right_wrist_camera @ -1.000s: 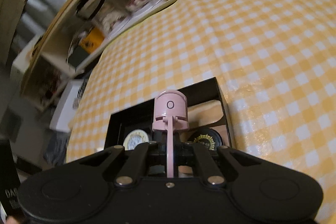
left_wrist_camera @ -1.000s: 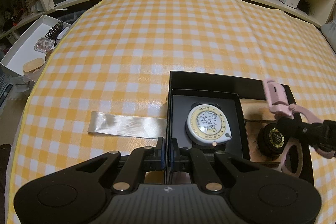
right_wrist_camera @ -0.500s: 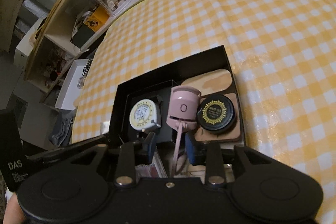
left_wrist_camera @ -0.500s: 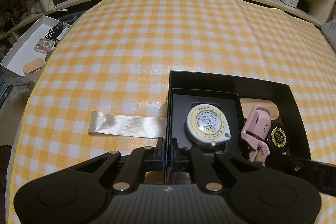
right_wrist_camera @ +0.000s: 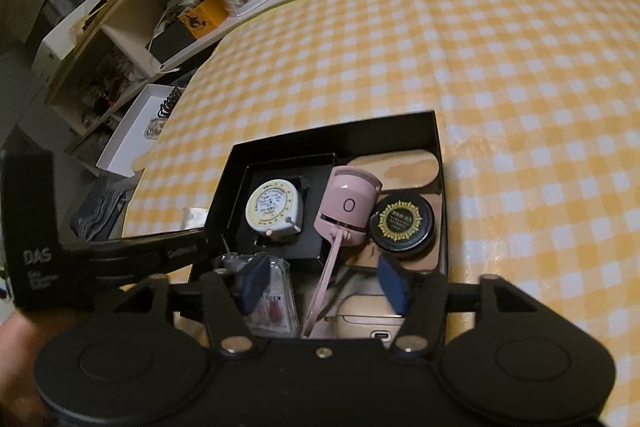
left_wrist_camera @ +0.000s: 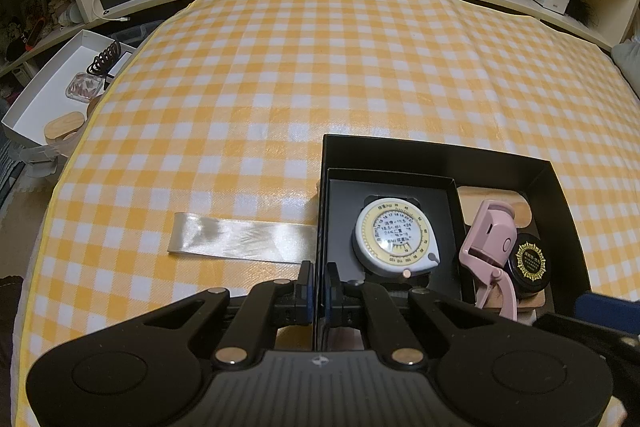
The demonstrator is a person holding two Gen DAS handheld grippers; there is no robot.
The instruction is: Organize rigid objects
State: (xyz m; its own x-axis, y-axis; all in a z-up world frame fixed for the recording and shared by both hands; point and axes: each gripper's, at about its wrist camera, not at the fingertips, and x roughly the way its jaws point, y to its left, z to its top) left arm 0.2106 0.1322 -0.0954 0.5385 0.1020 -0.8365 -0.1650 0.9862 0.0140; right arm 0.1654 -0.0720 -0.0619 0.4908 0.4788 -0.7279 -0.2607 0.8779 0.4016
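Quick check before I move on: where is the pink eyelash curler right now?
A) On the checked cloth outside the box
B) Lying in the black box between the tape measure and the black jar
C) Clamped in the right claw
B: the pink eyelash curler lies in the black box between the tape measure and black jar, with the right claw open around its handle.

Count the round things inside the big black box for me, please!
2. A white round tape measure sits in the small inner black tray; a black round jar with a gold emblem lies right of the pink eyelash curler. More may be hidden.
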